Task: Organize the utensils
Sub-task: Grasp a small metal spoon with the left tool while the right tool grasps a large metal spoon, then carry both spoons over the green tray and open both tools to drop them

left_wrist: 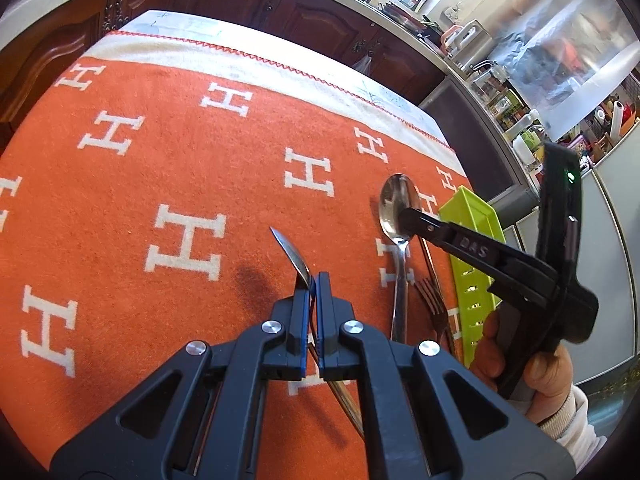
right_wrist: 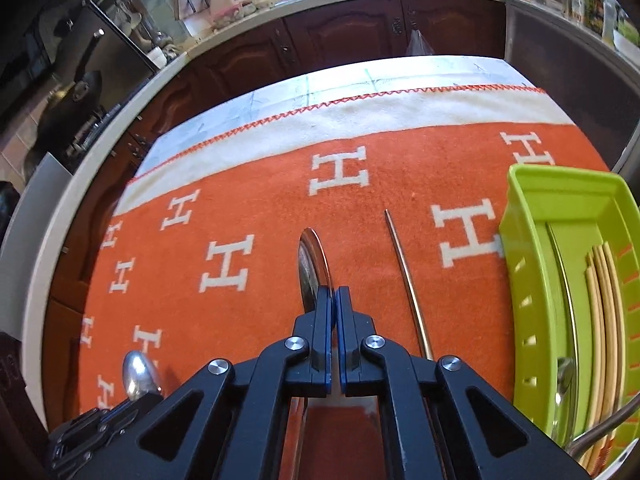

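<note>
Both grippers' fingers are closed on spoons. Left gripper [left_wrist: 313, 280]: jaws pinched together on a small spoon [left_wrist: 294, 254], its bowl sticking up and forward past the fingertips, seen edge-on, lifted above the cloth. A thin stick-like handle runs down under the jaw linkage; can't tell if it belongs to that spoon.

Right gripper [right_wrist: 335, 294]: pads clamped on the bowl rim of a large spoon [right_wrist: 312, 268]. From the left wrist view the same large spoon lies face-up on the orange blanket [left_wrist: 160, 184], the black fingers on its bowl, handle running back toward the camera.

Just beside that handle: a fork [left_wrist: 434, 300], tines toward the camera, between the spoon and the green tray [right_wrist: 532, 280]. A single metal chopstick [right_wrist: 406, 280] lies on the blanket between the right gripper and the tray.

Tray sits at the right edge of the blanket, holding several wooden chopsticks [right_wrist: 598, 300] and at least one metal utensil.

Beyond the table: dark wood cabinets [right_wrist: 340, 36] and a cluttered counter.
</note>
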{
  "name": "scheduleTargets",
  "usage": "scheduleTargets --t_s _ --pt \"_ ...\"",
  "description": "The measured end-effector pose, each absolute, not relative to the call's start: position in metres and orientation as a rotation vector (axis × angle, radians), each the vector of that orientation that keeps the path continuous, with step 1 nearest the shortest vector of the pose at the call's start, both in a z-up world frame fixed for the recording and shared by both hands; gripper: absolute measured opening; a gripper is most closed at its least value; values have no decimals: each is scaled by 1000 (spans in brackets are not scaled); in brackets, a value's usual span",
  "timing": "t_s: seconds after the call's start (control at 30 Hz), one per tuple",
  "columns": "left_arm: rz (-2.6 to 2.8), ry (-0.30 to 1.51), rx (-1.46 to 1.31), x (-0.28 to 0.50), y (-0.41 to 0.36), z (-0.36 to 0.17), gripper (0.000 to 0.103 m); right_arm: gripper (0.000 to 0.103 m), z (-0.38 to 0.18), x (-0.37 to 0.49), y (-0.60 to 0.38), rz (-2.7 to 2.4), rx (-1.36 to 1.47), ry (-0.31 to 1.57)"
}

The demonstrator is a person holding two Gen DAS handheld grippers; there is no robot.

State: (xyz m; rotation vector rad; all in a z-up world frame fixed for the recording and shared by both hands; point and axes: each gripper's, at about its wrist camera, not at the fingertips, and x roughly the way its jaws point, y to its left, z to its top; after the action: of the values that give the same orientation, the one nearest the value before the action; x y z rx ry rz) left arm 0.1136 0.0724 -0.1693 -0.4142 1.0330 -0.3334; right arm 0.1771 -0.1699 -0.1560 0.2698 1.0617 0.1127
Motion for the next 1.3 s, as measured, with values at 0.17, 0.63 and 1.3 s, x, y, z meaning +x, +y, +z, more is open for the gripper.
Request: scheduleTargets --t_s 0.17,0.63,1.3 --pt "-361 1004 -373 103 65 -148 0 2 -124 146 -187 158 322 987" --pt "-566 905 -221 67 -30 -60 0 2 11 43 -302 133 444 749" --pt "-679 993 60 71 -188 -100 1 2 -56 43 -387 -7 348 955"
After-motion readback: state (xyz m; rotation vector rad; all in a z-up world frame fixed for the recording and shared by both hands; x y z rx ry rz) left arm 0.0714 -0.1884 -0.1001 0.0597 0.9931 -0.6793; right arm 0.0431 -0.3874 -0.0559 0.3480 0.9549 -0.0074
